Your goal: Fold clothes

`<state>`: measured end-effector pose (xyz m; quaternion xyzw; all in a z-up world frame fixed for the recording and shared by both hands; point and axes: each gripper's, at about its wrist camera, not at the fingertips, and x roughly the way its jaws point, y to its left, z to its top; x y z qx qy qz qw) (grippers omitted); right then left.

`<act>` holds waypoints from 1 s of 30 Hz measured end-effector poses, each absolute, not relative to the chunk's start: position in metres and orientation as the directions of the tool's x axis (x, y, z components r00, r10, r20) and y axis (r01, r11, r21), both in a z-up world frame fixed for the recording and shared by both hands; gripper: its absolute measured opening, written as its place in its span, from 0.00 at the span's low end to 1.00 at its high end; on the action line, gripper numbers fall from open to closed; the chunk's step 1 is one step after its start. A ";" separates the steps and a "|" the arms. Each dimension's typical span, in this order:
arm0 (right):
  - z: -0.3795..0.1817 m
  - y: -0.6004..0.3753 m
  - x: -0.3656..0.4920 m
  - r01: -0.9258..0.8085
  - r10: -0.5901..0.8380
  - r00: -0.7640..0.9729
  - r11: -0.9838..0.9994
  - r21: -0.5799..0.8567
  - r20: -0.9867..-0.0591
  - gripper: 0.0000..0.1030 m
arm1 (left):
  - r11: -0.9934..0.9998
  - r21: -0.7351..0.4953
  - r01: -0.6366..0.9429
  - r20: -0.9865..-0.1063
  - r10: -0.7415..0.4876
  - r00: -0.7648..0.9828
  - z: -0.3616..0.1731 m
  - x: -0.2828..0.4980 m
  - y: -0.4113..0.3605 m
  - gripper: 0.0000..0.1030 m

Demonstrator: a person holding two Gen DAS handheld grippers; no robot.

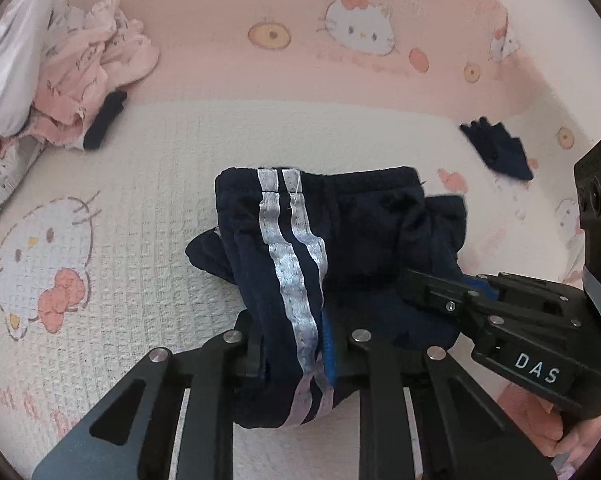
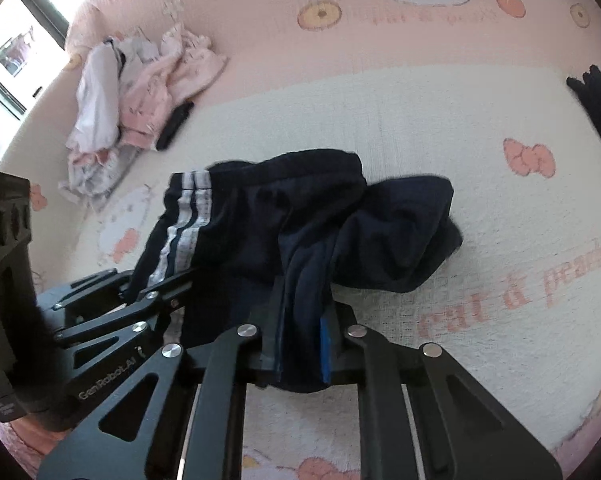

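Dark navy shorts (image 1: 360, 236) with two white side stripes (image 1: 292, 280) lie bunched on the bed, waistband at the far side. My left gripper (image 1: 296, 344) is shut on the striped edge of the shorts. My right gripper (image 2: 300, 344) is shut on another navy fold of the same shorts (image 2: 300, 220). In the left wrist view the right gripper (image 1: 432, 288) reaches in from the right onto the shorts. In the right wrist view the left gripper (image 2: 156, 284) enters from the left at the striped side.
The bed cover (image 1: 140, 240) is cream and pink with cat prints. A pile of pink and white clothes (image 1: 80, 80) lies at the far left; it also shows in the right wrist view (image 2: 140, 92). A small dark garment (image 1: 496, 148) lies at the far right.
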<state>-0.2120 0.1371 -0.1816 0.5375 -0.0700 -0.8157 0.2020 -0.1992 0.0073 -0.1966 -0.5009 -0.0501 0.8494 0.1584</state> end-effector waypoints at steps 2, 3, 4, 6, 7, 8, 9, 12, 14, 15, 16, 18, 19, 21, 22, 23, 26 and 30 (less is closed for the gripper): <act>-0.171 0.142 -0.209 0.257 -0.420 -0.349 -0.902 0.345 -0.837 0.12 | -0.942 -0.246 -0.227 -0.825 0.326 -0.462 -0.186 -0.192 0.008 0.19; -0.167 0.146 -0.206 0.258 -0.429 -0.349 -0.899 0.354 -0.833 0.12 | -0.942 -0.237 -0.237 -0.821 0.325 -0.470 -0.179 -0.186 0.008 0.19; -0.164 0.149 -0.203 0.252 -0.437 -0.352 -0.896 0.366 -0.827 0.12 | -0.941 -0.229 -0.247 -0.816 0.324 -0.478 -0.173 -0.181 0.008 0.19; -0.159 0.155 -0.198 0.234 -0.455 -0.357 -0.889 0.394 -0.815 0.12 | -0.941 -0.221 -0.257 -0.807 0.324 -0.493 -0.161 -0.173 0.011 0.19; -0.157 0.158 -0.195 0.228 -0.466 -0.356 -0.884 0.408 -0.810 0.12 | -0.940 -0.224 -0.257 -0.804 0.327 -0.496 -0.157 -0.171 0.010 0.19; -0.155 0.160 -0.192 0.228 -0.471 -0.357 -0.882 0.413 -0.807 0.12 | -0.939 -0.229 -0.258 -0.802 0.332 -0.497 -0.152 -0.169 0.012 0.19; -0.152 0.162 -0.189 0.232 -0.472 -0.359 -0.881 0.413 -0.805 0.12 | -0.937 -0.232 -0.259 -0.799 0.336 -0.498 -0.148 -0.167 0.015 0.19; -0.139 0.178 -0.178 0.232 -0.469 -0.382 -0.883 0.408 -0.797 0.12 | -0.935 -0.226 -0.273 -0.796 0.339 -0.501 -0.139 -0.163 0.027 0.19; -0.132 0.194 -0.173 0.213 -0.472 -0.399 -0.882 0.421 -0.786 0.12 | -0.930 -0.231 -0.286 -0.791 0.351 -0.501 -0.134 -0.161 0.039 0.19; -0.129 0.203 -0.171 0.201 -0.472 -0.409 -0.881 0.428 -0.781 0.12 | -0.927 -0.234 -0.292 -0.789 0.357 -0.500 -0.131 -0.161 0.045 0.19; -0.126 0.211 -0.169 0.190 -0.472 -0.417 -0.881 0.433 -0.777 0.12 | -0.924 -0.238 -0.299 -0.787 0.363 -0.498 -0.129 -0.161 0.052 0.19; -0.121 0.226 -0.165 0.171 -0.468 -0.433 -0.882 0.440 -0.770 0.12 | -0.919 -0.239 -0.314 -0.788 0.372 -0.491 -0.125 -0.162 0.067 0.19; -0.119 0.234 -0.163 0.162 -0.466 -0.441 -0.882 0.442 -0.767 0.12 | -0.916 -0.234 -0.326 -0.787 0.375 -0.489 -0.123 -0.163 0.077 0.19; -0.114 0.249 -0.160 0.142 -0.460 -0.458 -0.883 0.448 -0.760 0.12 | -0.909 -0.230 -0.347 -0.786 0.384 -0.485 -0.118 -0.166 0.093 0.19; -0.111 0.258 -0.159 0.131 -0.457 -0.467 -0.882 0.452 -0.757 0.12 | -0.906 -0.230 -0.357 -0.784 0.389 -0.483 -0.115 -0.168 0.101 0.19; -0.108 0.267 -0.158 0.119 -0.455 -0.474 -0.881 0.458 -0.754 0.12 | -0.901 -0.231 -0.368 -0.782 0.397 -0.481 -0.111 -0.171 0.110 0.19; -0.102 0.289 -0.158 0.086 -0.449 -0.493 -0.877 0.472 -0.745 0.12 | -0.884 -0.226 -0.410 -0.769 0.420 -0.481 -0.099 -0.178 0.138 0.19; -0.091 0.322 -0.161 0.055 -0.428 -0.528 -0.879 0.473 -0.733 0.12 | -0.862 -0.210 -0.462 -0.764 0.440 -0.473 -0.087 -0.188 0.175 0.19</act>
